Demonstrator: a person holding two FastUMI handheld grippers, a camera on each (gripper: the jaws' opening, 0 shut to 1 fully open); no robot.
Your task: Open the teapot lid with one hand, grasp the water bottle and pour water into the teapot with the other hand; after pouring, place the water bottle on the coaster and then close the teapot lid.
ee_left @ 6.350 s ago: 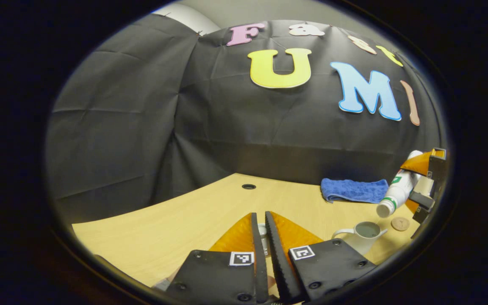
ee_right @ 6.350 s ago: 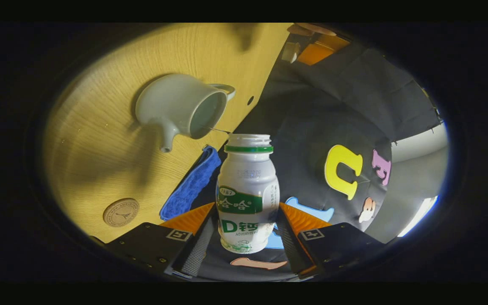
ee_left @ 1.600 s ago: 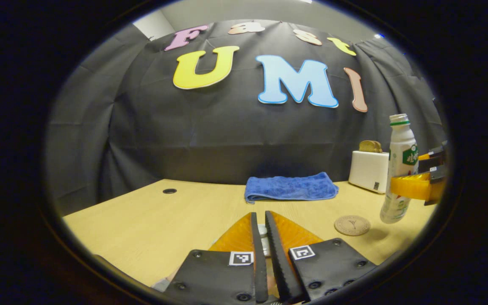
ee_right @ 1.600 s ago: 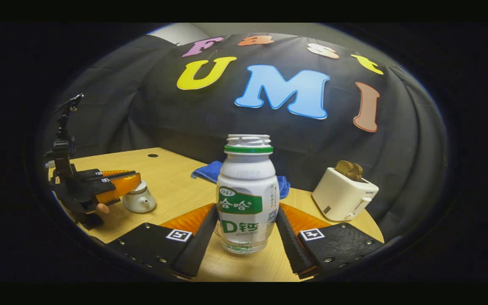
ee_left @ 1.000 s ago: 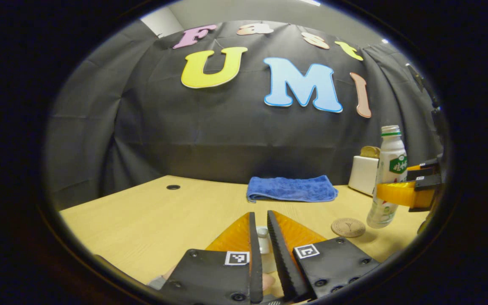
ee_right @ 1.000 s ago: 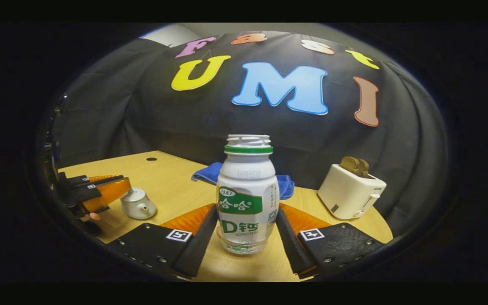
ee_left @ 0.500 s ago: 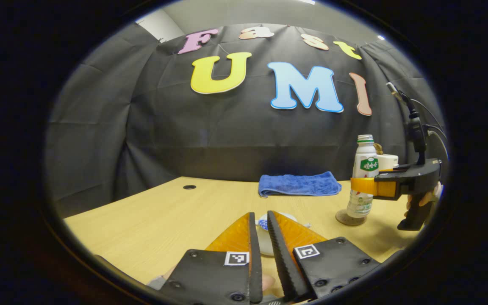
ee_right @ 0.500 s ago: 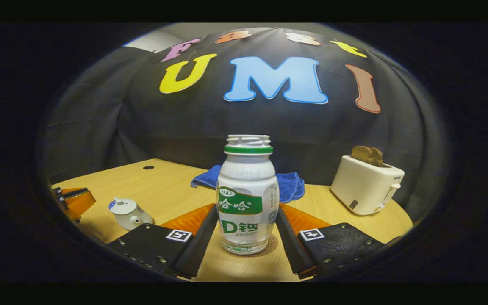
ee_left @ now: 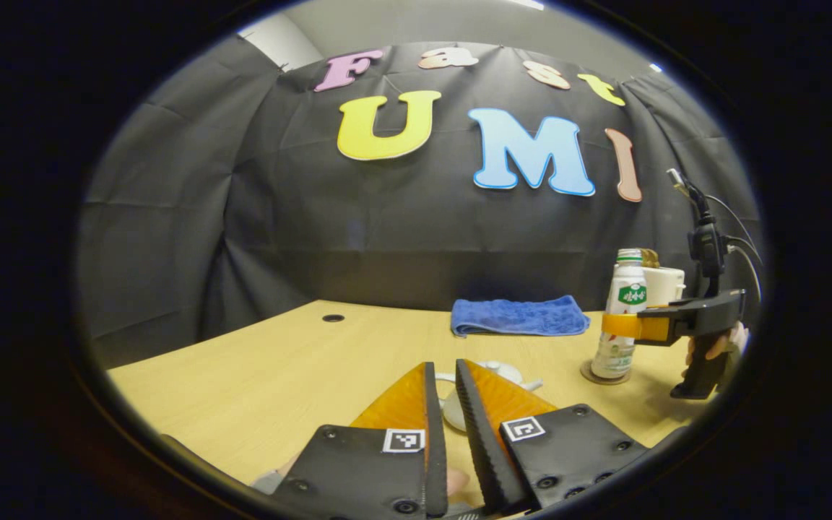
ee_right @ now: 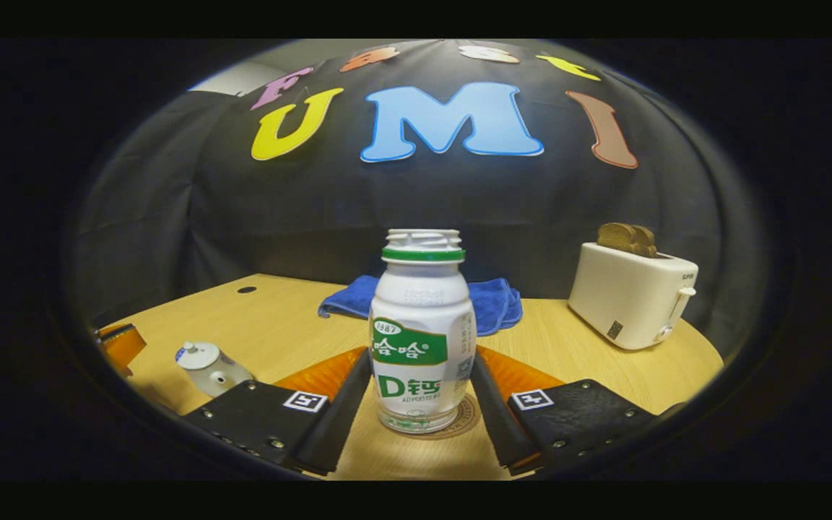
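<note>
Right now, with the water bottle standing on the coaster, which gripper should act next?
Right. The right gripper holds the water bottle on the coaster, so it likely just opens and retreats. The teapot has its lid on, left gripper clear.

On the counter (ee_right: 589,361), the water bottle (ee_right: 422,339) stands upright on the coaster (ee_right: 463,422). Behind it, by the counter's far edge, lies the towel (ee_right: 492,303); the toaster (ee_right: 633,292) sits toward the right edge, the lidded teapot (ee_right: 210,368) toward the left.
</note>
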